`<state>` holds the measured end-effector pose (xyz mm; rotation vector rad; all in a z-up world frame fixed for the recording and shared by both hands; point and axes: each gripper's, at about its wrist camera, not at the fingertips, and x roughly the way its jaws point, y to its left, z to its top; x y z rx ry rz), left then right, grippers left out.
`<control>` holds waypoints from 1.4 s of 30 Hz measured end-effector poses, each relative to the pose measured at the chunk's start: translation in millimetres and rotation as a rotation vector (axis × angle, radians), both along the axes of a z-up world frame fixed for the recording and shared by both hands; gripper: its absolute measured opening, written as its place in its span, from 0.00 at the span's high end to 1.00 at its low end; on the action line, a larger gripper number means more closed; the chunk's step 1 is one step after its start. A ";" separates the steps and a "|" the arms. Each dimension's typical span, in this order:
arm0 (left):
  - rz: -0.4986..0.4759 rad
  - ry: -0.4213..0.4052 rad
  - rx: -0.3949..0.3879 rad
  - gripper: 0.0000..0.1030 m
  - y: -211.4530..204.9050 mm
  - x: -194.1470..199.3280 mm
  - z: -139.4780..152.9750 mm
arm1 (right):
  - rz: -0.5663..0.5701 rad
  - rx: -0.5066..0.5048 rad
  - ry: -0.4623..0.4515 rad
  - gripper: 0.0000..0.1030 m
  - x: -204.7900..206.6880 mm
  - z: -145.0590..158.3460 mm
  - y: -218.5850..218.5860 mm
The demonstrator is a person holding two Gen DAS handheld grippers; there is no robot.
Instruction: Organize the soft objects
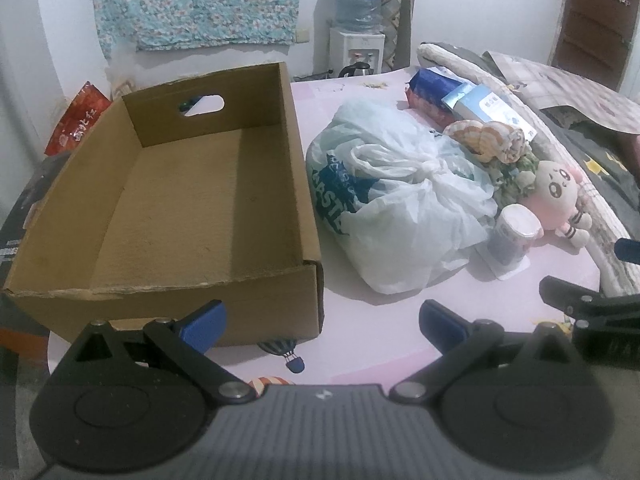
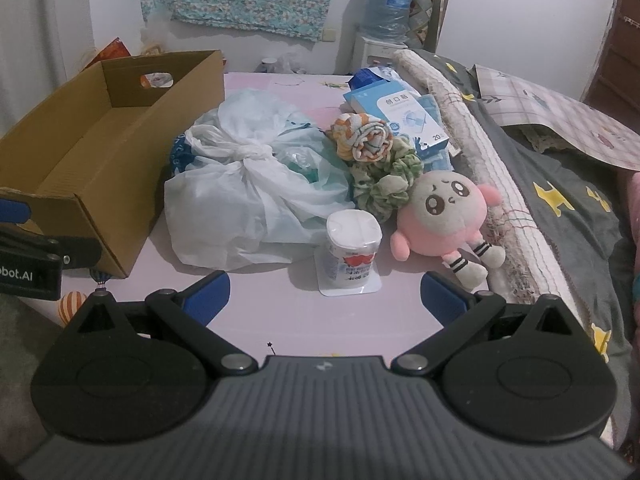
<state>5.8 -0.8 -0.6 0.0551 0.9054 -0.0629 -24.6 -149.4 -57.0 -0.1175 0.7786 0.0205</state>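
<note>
An empty brown cardboard box point(image 1: 192, 200) point(image 2: 100, 152) stands at the left of the pink table. Right of it lies a knotted white plastic bag point(image 1: 400, 200) point(image 2: 256, 184). Past the bag are a rolled orange-striped cloth point(image 1: 488, 138) point(image 2: 364, 138), a green scrunchie point(image 1: 516, 172) point(image 2: 384, 180) and a pink plush doll point(image 1: 560, 196) point(image 2: 444, 216). A small white cup point(image 1: 514, 240) point(image 2: 352, 252) stands in front of them. My left gripper point(image 1: 322, 326) is open, just before the box's near wall. My right gripper point(image 2: 326, 298) is open, a little short of the cup.
Blue and white packets and a carton point(image 1: 480, 104) point(image 2: 400, 112) lie at the table's far side. A rolled blanket and grey bedding point(image 2: 540, 200) run along the right edge. A water dispenser point(image 1: 358, 40) stands against the back wall. A red bag point(image 1: 76, 120) sits behind the box.
</note>
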 end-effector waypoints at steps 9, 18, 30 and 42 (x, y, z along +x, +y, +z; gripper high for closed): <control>0.004 -0.001 -0.001 0.00 1.2 0.3 1.5 | 0.003 0.000 0.003 0.01 0.7 0.1 0.8; 0.015 -0.001 0.003 0.00 5.7 -0.9 2.0 | 0.008 0.006 0.002 0.01 1.4 0.6 0.5; 0.020 -0.001 -0.002 0.00 8.6 -0.3 1.0 | 0.017 0.002 0.005 0.01 3.9 0.5 3.7; 0.022 0.001 -0.002 0.00 9.6 0.3 0.9 | 0.021 -0.004 0.006 0.01 4.3 0.1 4.9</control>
